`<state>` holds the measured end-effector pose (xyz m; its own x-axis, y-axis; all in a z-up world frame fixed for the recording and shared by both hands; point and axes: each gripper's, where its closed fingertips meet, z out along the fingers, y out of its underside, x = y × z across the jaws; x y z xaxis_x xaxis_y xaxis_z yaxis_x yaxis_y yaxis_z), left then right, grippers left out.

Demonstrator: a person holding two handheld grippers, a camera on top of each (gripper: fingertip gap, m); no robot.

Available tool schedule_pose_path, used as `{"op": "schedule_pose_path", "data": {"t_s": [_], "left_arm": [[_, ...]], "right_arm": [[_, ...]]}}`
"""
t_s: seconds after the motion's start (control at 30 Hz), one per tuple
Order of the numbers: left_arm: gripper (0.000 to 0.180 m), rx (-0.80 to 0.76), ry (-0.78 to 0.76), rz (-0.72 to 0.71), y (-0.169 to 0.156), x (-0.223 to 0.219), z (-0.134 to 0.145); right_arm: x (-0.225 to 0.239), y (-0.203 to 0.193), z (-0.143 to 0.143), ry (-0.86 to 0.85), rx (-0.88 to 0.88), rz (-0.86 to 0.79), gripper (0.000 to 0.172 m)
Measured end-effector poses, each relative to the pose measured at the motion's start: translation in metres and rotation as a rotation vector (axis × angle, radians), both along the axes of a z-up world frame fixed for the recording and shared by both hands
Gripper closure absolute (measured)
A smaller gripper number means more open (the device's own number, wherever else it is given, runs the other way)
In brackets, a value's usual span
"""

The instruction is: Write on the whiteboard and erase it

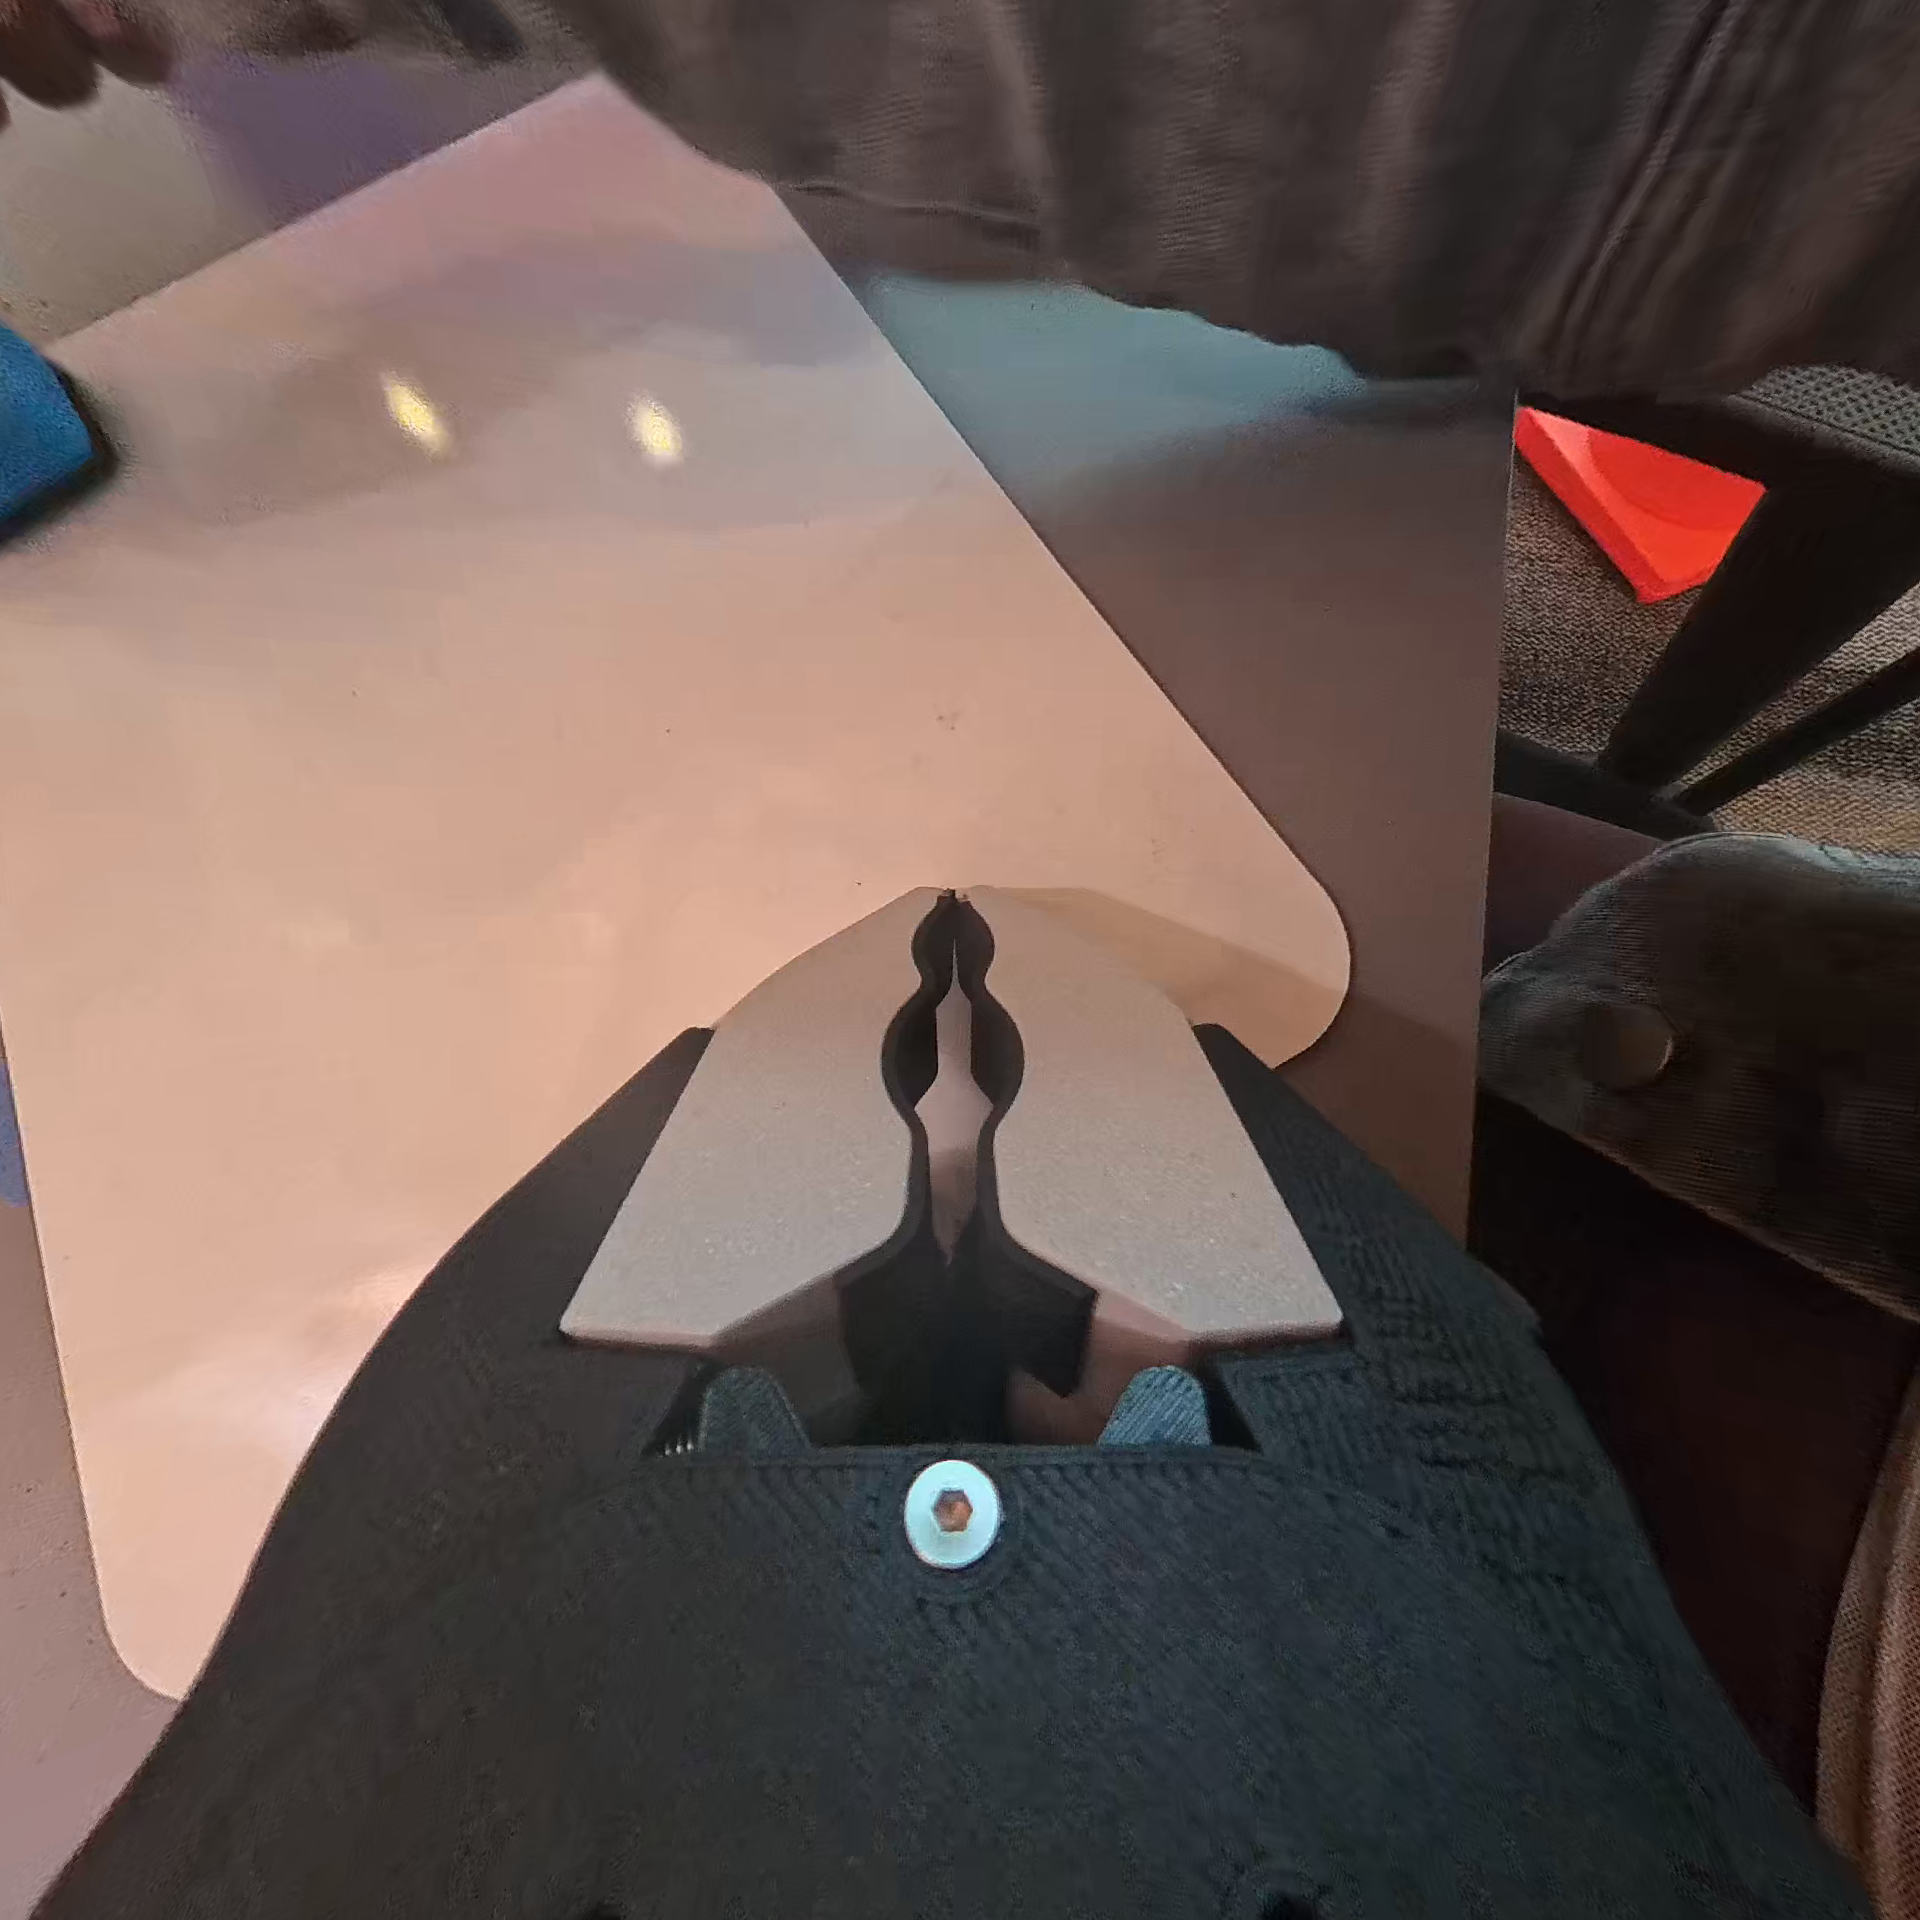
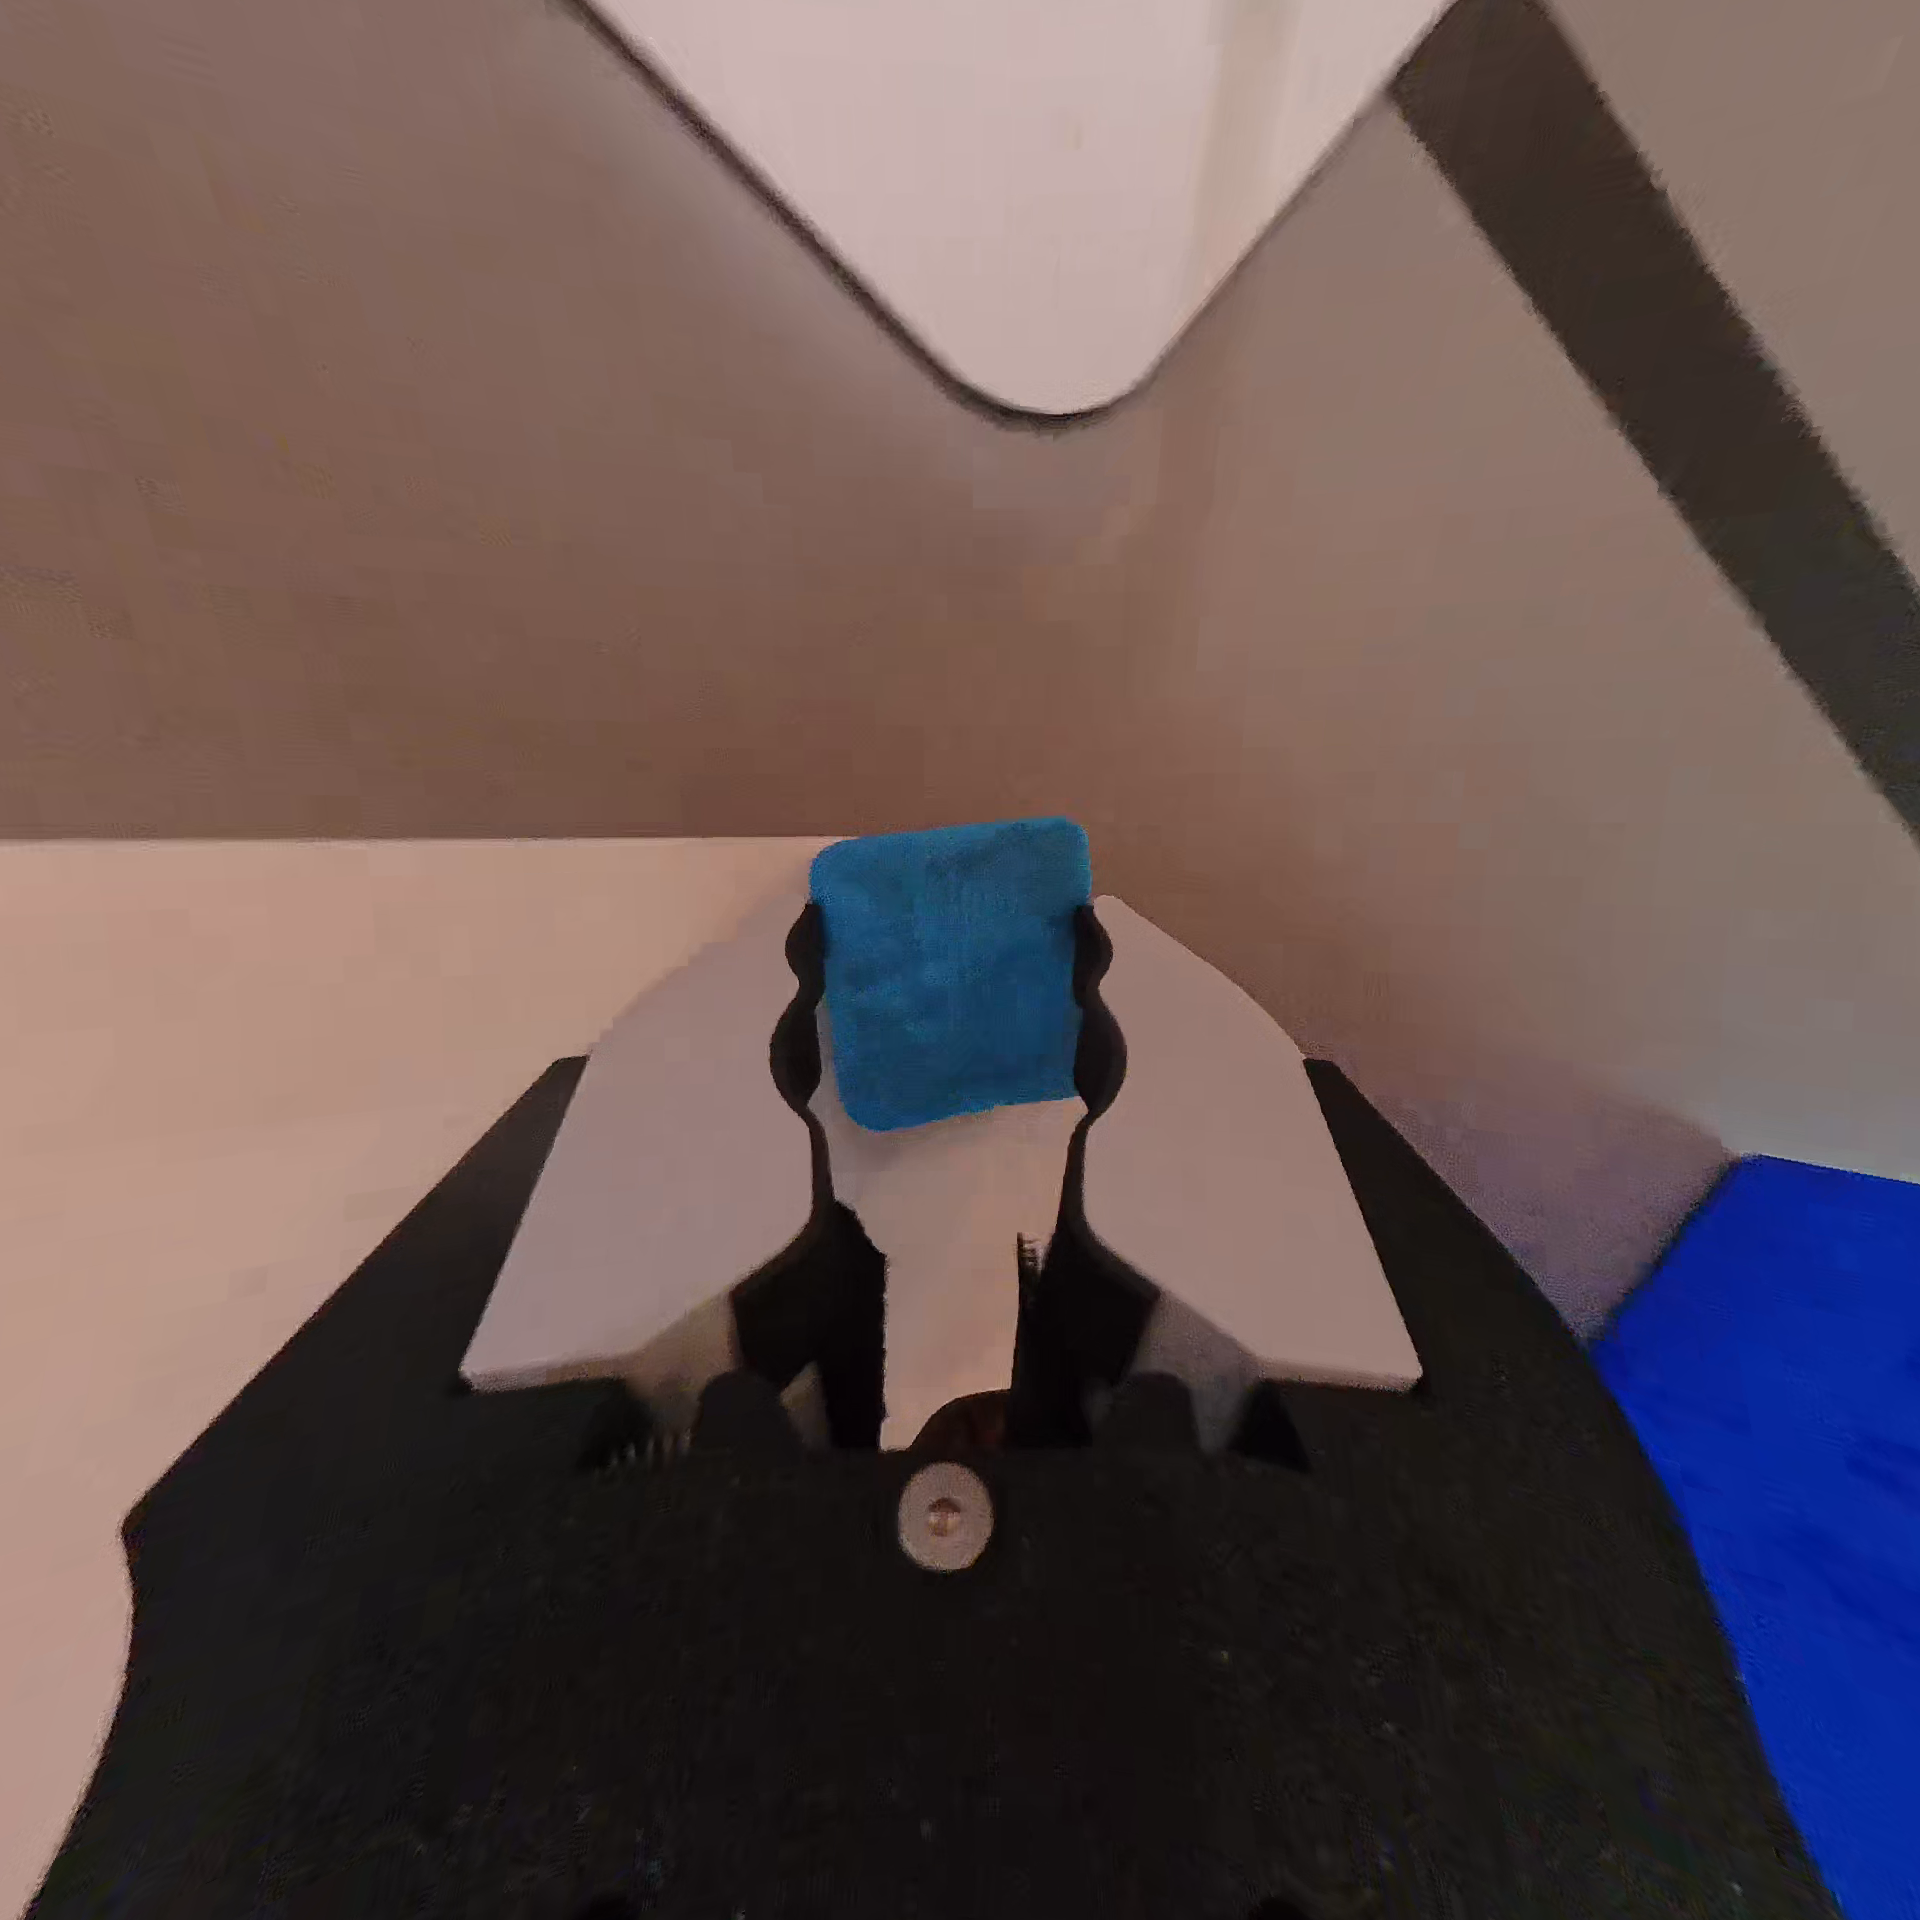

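- Left wrist view: nearest me, my left gripper (image 1: pixel 953 896) has its jaws closed tip to tip with nothing between them, over the near right corner of the whiteboard (image 1: pixel 468 779).
- The whiteboard lies flat on the table (image 1: pixel 1247 623); I see no writing on it, only two glints of light and a few faint specks.
- At the far left edge a blue eraser (image 1: pixel 36 426) sits on the board.
- A grey sleeve (image 1: pixel 1351 135) crosses the top; a red piece (image 1: pixel 1631 509) lies off the table to the right.
- Right wrist view: my right gripper (image 2: pixel 948 914) clamps the blue eraser (image 2: pixel 948 971), both pads pressed on its sides.
- It is at the whiteboard's (image 2: pixel 312 1039) far edge; a second white board (image 2: pixel 1039 208) lies beyond and a blue sheet (image 2: pixel 1787 1455) at right.
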<state>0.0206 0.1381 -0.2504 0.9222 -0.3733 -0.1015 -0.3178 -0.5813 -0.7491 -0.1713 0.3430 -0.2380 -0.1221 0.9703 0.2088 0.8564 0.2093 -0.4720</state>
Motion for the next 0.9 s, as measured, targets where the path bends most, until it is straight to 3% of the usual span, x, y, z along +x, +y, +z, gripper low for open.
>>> {"op": "schedule_pose_path", "data": {"t_s": [0.07,0.23,0.33,0.47,0.53,0.6,0.9], "left_arm": [[0.18,0.003,0.007,0.0,0.0,0.0,0.0],[0.18,0.009,0.019,0.001,0.0,0.0,0.0],[0.18,0.009,0.02,0.001,0.0,0.0,0.0],[0.18,0.01,0.021,0.001,0.0,0.0,0.0],[0.18,0.006,0.012,0.005,0.0,-0.001,0.0],[0.18,-0.001,-0.003,0.007,0.0,-0.001,0.0],[0.18,0.006,0.012,0.01,0.0,-0.001,0.0]], "right_arm": [[0.015,-0.046,0.0,0.021,-0.094,0.114,0.124],[0.083,-0.14,0.0,0.015,-0.11,0.39,0.124],[0.095,-0.121,0.0,0.017,-0.117,0.339,0.124],[0.081,-0.005,-0.001,0.064,-0.067,-0.034,0.124],[0.078,0.023,-0.002,0.104,-0.103,-0.141,0.124],[0.083,0.017,-0.002,0.096,-0.072,-0.147,0.124],[0.168,-0.13,0.0,0.131,-0.129,0.039,0.124]]}}
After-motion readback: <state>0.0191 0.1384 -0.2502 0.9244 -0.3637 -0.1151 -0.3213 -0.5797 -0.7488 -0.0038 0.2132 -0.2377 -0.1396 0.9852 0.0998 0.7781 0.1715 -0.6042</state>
